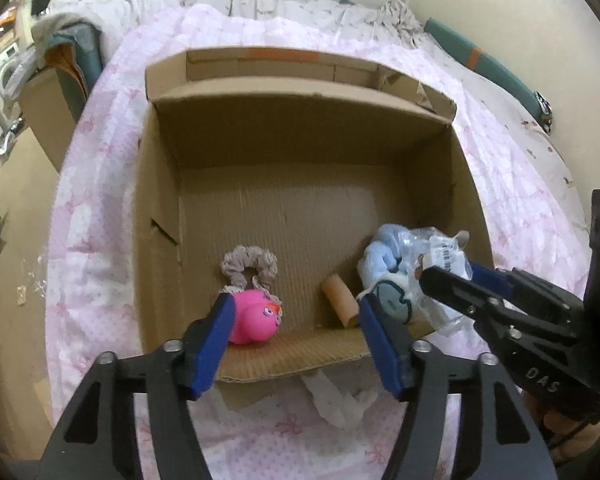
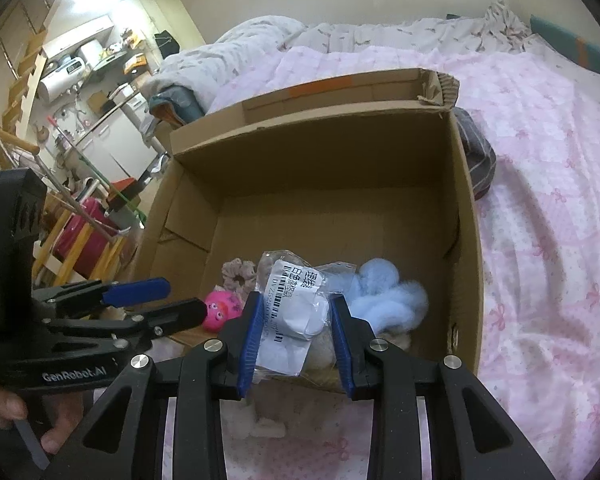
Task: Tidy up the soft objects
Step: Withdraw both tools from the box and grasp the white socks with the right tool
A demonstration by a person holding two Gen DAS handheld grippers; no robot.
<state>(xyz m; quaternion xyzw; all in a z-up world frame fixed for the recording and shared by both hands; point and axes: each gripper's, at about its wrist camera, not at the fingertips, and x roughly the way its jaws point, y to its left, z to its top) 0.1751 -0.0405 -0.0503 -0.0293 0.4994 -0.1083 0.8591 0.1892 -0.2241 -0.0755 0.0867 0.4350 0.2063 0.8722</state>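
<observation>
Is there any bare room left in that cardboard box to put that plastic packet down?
Yes. The box floor is bare toward the far wall. The near edge is crowded: pink toy, scrunchie, cardboard tube, blue plush. The right gripper holds the plastic packet there.

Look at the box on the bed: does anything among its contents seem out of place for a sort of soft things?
Yes: a stiff-looking cardboard tube lies on the box floor between the pink toy and the blue plush.

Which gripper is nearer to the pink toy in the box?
Left. The left gripper stands open just over the pink toy; the right gripper is farther right, shut on the plastic bag.
</observation>
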